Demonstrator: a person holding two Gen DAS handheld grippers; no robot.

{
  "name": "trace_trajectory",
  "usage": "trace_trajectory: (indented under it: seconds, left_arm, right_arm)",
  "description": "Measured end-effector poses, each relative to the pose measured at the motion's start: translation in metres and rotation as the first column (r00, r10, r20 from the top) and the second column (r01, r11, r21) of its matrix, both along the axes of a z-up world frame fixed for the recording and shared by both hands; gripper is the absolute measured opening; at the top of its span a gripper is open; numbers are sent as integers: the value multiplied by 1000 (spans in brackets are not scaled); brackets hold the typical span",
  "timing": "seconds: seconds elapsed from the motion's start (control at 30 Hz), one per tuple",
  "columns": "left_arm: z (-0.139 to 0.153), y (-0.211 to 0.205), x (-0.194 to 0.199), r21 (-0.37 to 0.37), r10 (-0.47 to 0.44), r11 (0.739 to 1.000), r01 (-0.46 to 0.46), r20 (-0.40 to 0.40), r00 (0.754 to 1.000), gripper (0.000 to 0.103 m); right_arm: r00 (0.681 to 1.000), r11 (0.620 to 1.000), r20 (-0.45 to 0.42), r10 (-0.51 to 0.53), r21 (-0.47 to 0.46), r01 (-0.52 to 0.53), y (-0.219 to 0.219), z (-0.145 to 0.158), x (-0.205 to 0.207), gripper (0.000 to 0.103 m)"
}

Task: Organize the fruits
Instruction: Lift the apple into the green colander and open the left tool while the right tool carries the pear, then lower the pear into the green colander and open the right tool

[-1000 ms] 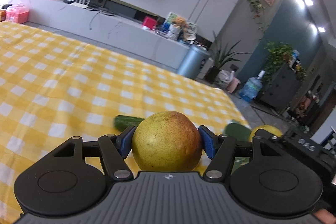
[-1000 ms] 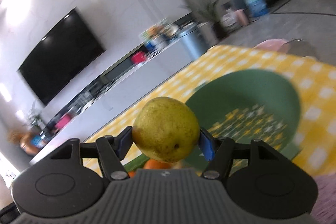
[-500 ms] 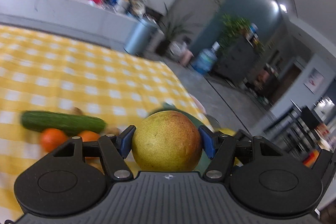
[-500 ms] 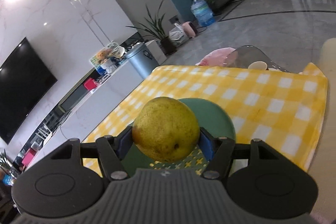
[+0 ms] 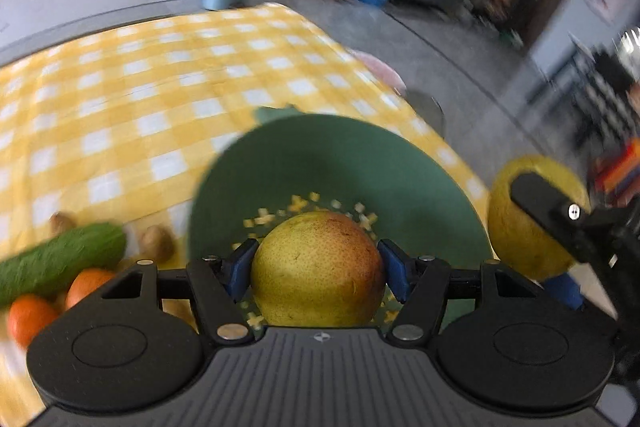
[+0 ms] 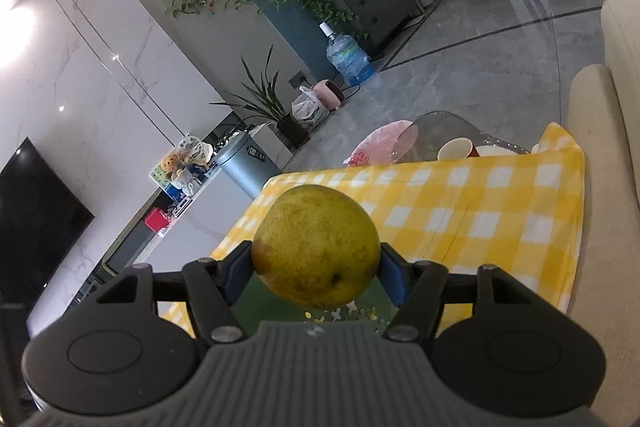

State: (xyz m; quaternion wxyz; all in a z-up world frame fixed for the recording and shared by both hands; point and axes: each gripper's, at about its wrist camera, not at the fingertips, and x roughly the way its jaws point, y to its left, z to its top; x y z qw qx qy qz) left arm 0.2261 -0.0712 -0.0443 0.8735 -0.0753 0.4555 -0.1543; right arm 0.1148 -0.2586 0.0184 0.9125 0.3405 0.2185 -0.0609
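My left gripper (image 5: 318, 267) is shut on a yellow-red pear (image 5: 318, 269) and holds it over the near part of a green plate (image 5: 340, 163) on the yellow checked tablecloth. My right gripper (image 6: 316, 267) is shut on a yellow-green pear (image 6: 316, 247), held above the same green plate (image 6: 256, 303), which shows only as a sliver under the fingers. The right gripper and its pear (image 5: 516, 211) also show at the right edge of the left wrist view, beside the plate.
A cucumber (image 5: 60, 259), two oranges (image 5: 28, 315) and small brown fruits (image 5: 156, 243) lie left of the plate. The table's far edge runs just beyond the plate (image 6: 520, 211). A pink plate (image 6: 380, 143) and cups (image 6: 456, 149) sit on a glass table behind.
Both grippers swung right with their pears. The left one now looks down on the green plate. The right one has moved over the plate, so most of it has dropped under the fingers.
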Motion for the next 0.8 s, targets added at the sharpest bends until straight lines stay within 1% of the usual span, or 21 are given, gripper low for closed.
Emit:
trace_trajectory:
  seconds: [0.07,0.13,0.2,0.23,0.33,0.4,0.47,0.53,0.6,0.67,0.73,0.8]
  left_arm:
    - [-5,-11,4,72,-37,997,38,-14,999,74]
    - [-9,-23,4,156,-58,986,59,-13,998,74]
    - [-12,-35,5,247,-76,966,76,-11,997,74]
    - [-13,-39,4,279,-80,957,80,-12,997,74]
    - [-16,-48,3,355,-68,932,69,-17,998,74]
    - [-21,-55,2,416,-75,906,76,-17,997,74]
    - [-26,-60,0,462,-74,884,72,-15,997,74]
    - [-29,-62,-1,478,-68,876,61,-2,998,76]
    - [-26,-63,-2,500,-63,865,39,32,997,76]
    - [-20,-60,-2,476,-59,879,27,53,997,78]
    - [-13,-58,-5,450,-57,893,12,87,995,84]
    - [-5,-56,-9,430,-60,903,5,113,992,86]
  right_arm:
    - [1000,1000,-4,8,15,-8,-1,-1,0,63]
    - [1000,999,-6,11,30,-11,-4,-4,1,63]
    - [1000,999,-12,7,44,-7,-3,-5,1,63]
    - [1000,999,-15,6,47,-5,-4,-5,-1,63]
    - [1000,999,-27,3,48,-2,-4,-5,-1,63]
    - [999,999,-45,-13,40,15,-4,-4,-1,63]
    - [998,999,-57,-27,45,30,-4,-4,-3,63]
    - [997,998,-70,-34,49,37,-5,-5,-1,63]
    - [996,997,-79,-39,60,44,-8,-7,0,63]
    - [996,997,-77,-40,59,44,-7,-6,-1,63]
    - [997,998,-69,-34,50,38,-4,-4,-2,63]
    - [997,998,-66,-32,45,35,-5,-5,-1,63]
